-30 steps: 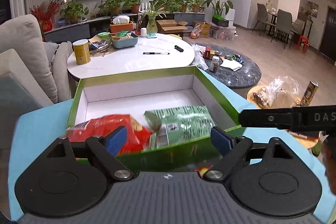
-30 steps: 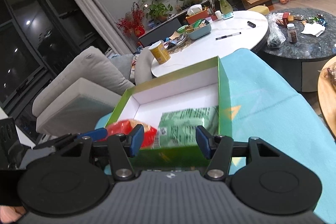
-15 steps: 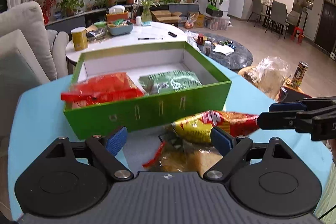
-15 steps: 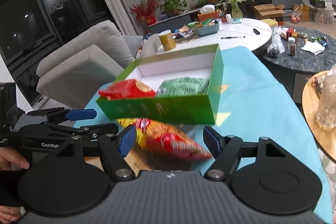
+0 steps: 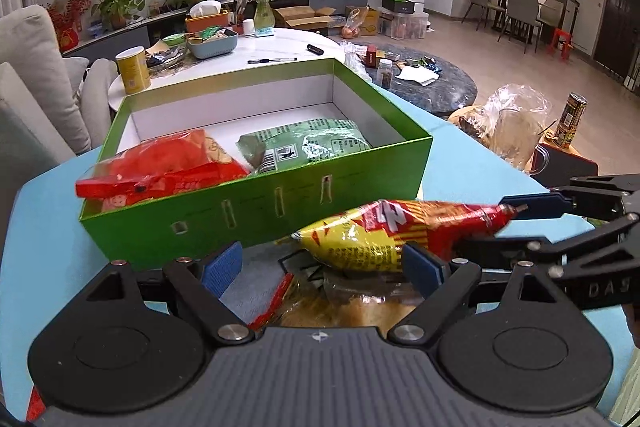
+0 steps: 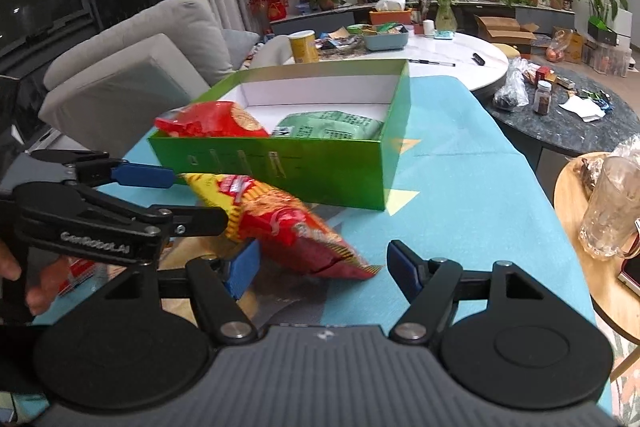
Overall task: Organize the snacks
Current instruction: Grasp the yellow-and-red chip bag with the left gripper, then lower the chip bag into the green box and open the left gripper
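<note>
clearly the step in hand was picking up the chip bag (image 6: 280,223), which lay on the table in front of the box (image 6: 336,171), between the parted jaws of both the left gripper (image 5: 322,263) and right gripper (image 6: 320,267); next, i judged, one gripper must close on it.

Black left claw (image 5: 322,265) and right claw (image 6: 322,269), blue pads, silver screws

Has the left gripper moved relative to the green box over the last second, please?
Yes. The left gripper has backed away from the green box: its fingertips earlier framed the packets inside, and now sit short of its front wall, over the yellow-red snack bag.
</note>
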{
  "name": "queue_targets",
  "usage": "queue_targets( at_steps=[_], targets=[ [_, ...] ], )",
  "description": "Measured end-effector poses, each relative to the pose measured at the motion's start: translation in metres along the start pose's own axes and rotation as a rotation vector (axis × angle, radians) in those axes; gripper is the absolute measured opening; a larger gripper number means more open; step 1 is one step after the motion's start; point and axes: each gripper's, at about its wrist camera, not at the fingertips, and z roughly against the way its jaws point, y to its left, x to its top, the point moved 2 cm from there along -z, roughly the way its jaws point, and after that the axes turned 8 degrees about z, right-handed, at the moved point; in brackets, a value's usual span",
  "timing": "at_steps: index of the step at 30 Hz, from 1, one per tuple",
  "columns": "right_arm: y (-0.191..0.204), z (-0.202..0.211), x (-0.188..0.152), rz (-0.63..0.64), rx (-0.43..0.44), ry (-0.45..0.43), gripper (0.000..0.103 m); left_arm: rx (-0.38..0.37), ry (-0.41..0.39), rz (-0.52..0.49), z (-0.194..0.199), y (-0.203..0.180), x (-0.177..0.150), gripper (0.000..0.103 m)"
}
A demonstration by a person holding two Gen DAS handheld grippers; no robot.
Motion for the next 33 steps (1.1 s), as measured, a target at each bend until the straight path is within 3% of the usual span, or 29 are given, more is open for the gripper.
queue_targets(
  at_steps=[10, 28, 33],
  targets=[
    [-0.029, -0.019, 0.012, -0.144, 0.007, -0.031, 0.054, -0.011, 0.019, 0.001, -0.02, -0.001, 0.01, 0.085],
    [-0.041, -0.033, 0.017, -0.238, 0.11, -0.036, 0.054, -0.089, 0.073, 0.04, -0.054, 0.001, 0.02, 0.085],
    [-0.039, -0.037, 0.018, -0.221, 0.138, -0.039, 0.054, -0.088, 0.059, 0.025, -0.053, -0.005, 0.02, 0.078]
  ],
)
